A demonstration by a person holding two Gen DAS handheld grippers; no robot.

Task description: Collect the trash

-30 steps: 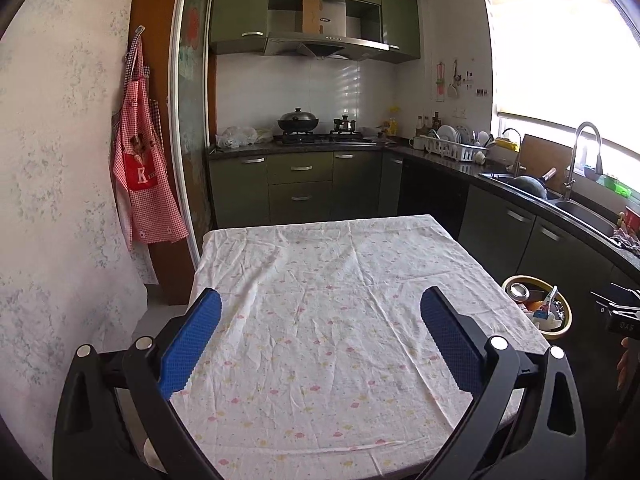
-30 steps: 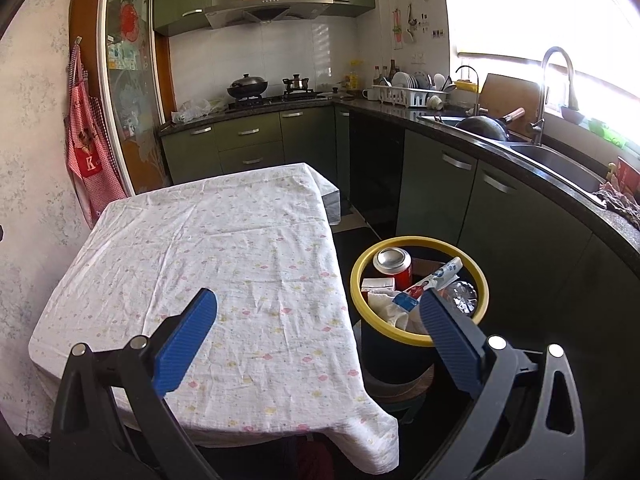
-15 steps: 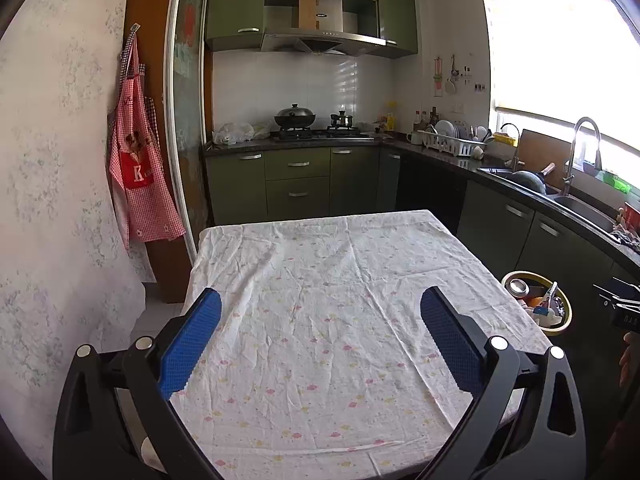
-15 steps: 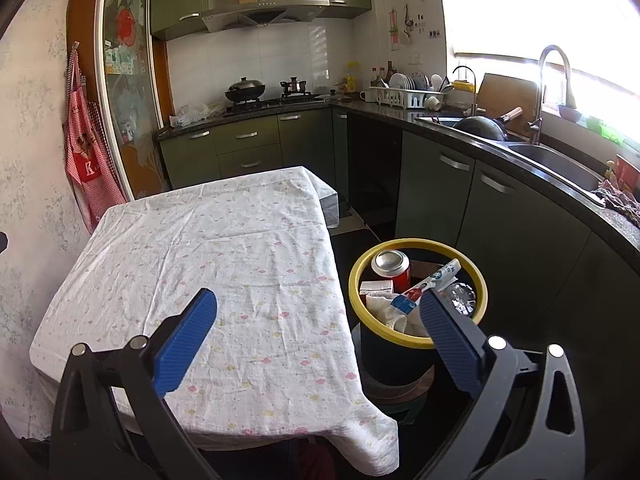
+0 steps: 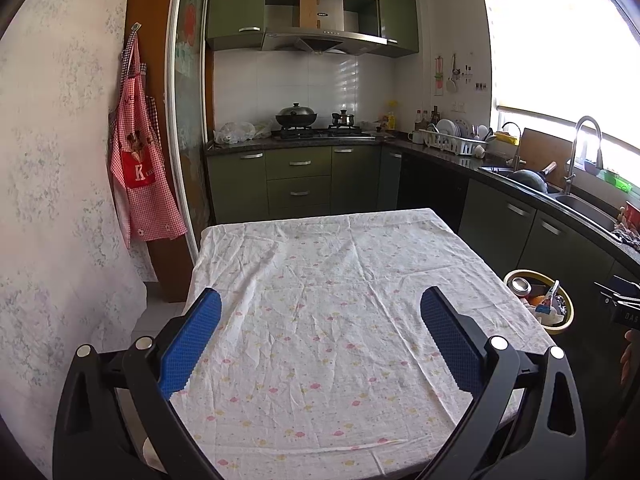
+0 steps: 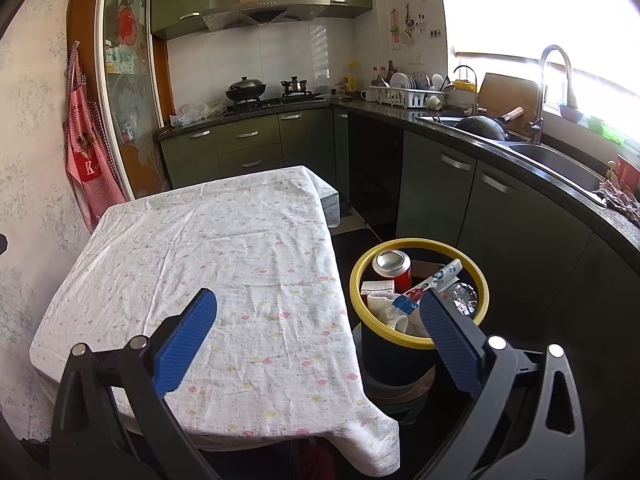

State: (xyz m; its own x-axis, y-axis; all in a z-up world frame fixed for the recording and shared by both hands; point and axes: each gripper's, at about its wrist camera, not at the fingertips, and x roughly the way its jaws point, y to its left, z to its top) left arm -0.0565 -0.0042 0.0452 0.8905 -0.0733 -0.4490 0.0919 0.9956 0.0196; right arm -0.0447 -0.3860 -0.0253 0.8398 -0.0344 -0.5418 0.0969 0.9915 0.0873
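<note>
- The left gripper (image 5: 320, 320) hangs above the near half of the table, its jaws spread wide with nothing between them; the blue pads (image 5: 188, 344) have a fine dimpled texture and sit on black frames.
- The right gripper (image 6: 318, 320) is likewise released and empty, held over the table's right edge, its right finger overlapping the bin in the right wrist view.
- At the far right edge of the left wrist view, part of a black device and a sliver of a hand (image 5: 629, 350) show; most of both is cut off.
- The tablecloth (image 5: 340, 320) is white, creased cotton with small pink and yellow prints, draped over a rectangular table and hanging off the near corner.
- The bin (image 6: 360, 272) is round, dark-sided with a yellow rim, standing on the floor just beside the table's right side.
- Inside it lie a red can (image 6: 394, 266) standing upright, a small white carton (image 6: 376, 287), a tube (image 6: 434, 280), crumpled white paper (image 6: 384, 308) and something clear and crinkled (image 6: 462, 298) that is hard to identify.
- Green cabinets (image 6: 240, 148) and a dark counter run behind; the window glare washes out the top right.
</note>
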